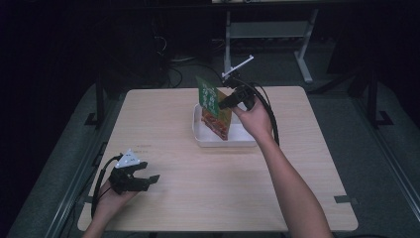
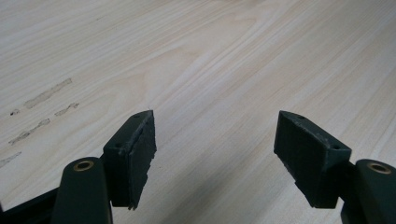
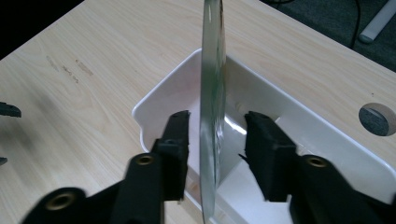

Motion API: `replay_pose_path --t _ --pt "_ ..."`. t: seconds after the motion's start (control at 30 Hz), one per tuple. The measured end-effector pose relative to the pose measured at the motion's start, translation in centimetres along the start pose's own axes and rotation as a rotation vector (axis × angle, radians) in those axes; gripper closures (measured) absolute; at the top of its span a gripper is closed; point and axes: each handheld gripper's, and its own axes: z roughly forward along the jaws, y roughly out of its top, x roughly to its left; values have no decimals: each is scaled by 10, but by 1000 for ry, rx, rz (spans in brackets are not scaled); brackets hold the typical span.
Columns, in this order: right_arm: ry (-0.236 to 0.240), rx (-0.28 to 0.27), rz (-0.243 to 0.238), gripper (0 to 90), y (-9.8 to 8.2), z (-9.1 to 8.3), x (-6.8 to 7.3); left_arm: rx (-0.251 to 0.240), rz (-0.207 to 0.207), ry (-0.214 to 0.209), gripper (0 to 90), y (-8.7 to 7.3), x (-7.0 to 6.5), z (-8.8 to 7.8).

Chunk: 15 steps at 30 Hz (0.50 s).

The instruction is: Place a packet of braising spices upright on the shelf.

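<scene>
A flat green and orange snack packet point(image 1: 214, 109) stands upright in a white tray point(image 1: 237, 141) at the middle back of the table. In the right gripper view the packet point(image 3: 212, 93) shows edge-on, its lower end inside the tray point(image 3: 154, 98). My right gripper point(image 1: 225, 103) reaches in from the right at the packet's upper half. Its jaws stand on either side of the packet point(image 3: 217, 116), open, with a gap on the right side. My left gripper point(image 1: 150, 171) rests open near the table's front left corner, and nothing lies between its jaws point(image 2: 217, 116).
The light wooden table point(image 1: 198, 198) shows faint scuff marks point(image 2: 46, 93) near the left gripper. A round cable hole point(image 3: 377, 119) sits in the tabletop beyond the tray. A white desk frame point(image 1: 267, 29) stands on the dark floor behind the table.
</scene>
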Motion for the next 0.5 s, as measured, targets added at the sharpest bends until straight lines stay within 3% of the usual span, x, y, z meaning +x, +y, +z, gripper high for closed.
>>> replay_pose_path --t 0.5 --pt "58 1 12 487 -19 -11 -6 -1 3 8 290 0 0 0"
